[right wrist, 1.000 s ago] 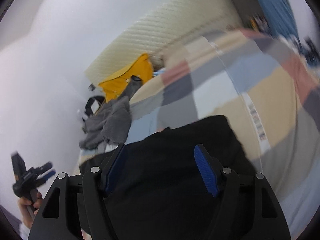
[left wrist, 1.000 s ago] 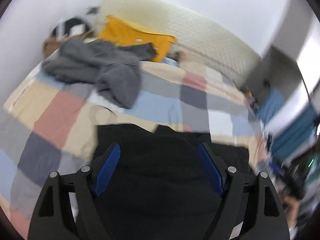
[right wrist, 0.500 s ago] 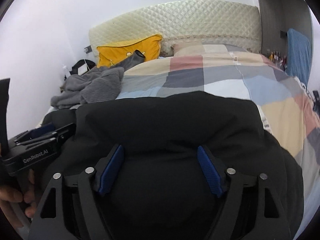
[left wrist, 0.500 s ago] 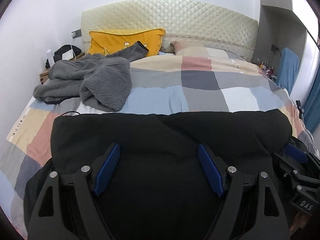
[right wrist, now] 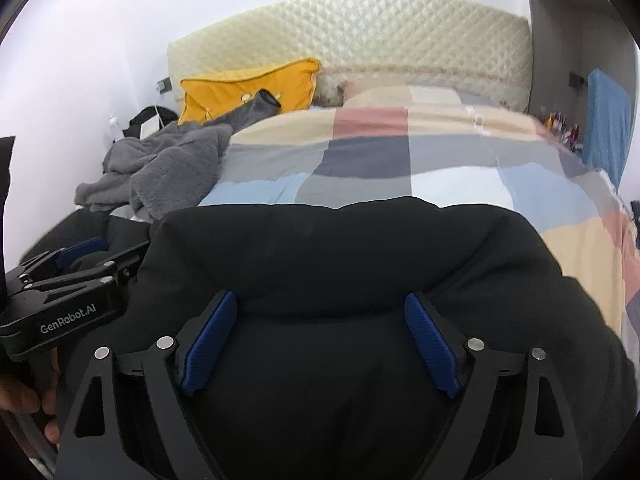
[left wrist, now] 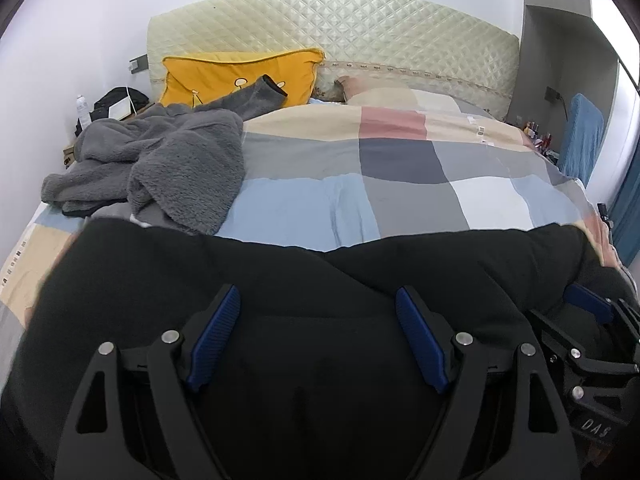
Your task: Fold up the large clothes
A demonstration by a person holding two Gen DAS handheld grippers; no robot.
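A thick black garment lies across the near end of the checked bedspread, its folded far edge running from side to side. My left gripper sits low over it, jaws wide, with the padded cloth filling the gap between the blue pads. My right gripper is over the same black garment further right. Its jaws are opening, and cloth bulges between them. Each gripper shows in the other's view: the left gripper and the right gripper.
A crumpled grey fleece garment lies at the bed's far left, partly on a yellow pillow against the quilted headboard. A cluttered nightstand stands left; a blue cloth hangs right. A hand grips the left handle.
Both grippers came down and forward with the black garment, which now rests on the bedspread. The views rolled level. The right jaws spread wider; the left jaws kept their width.
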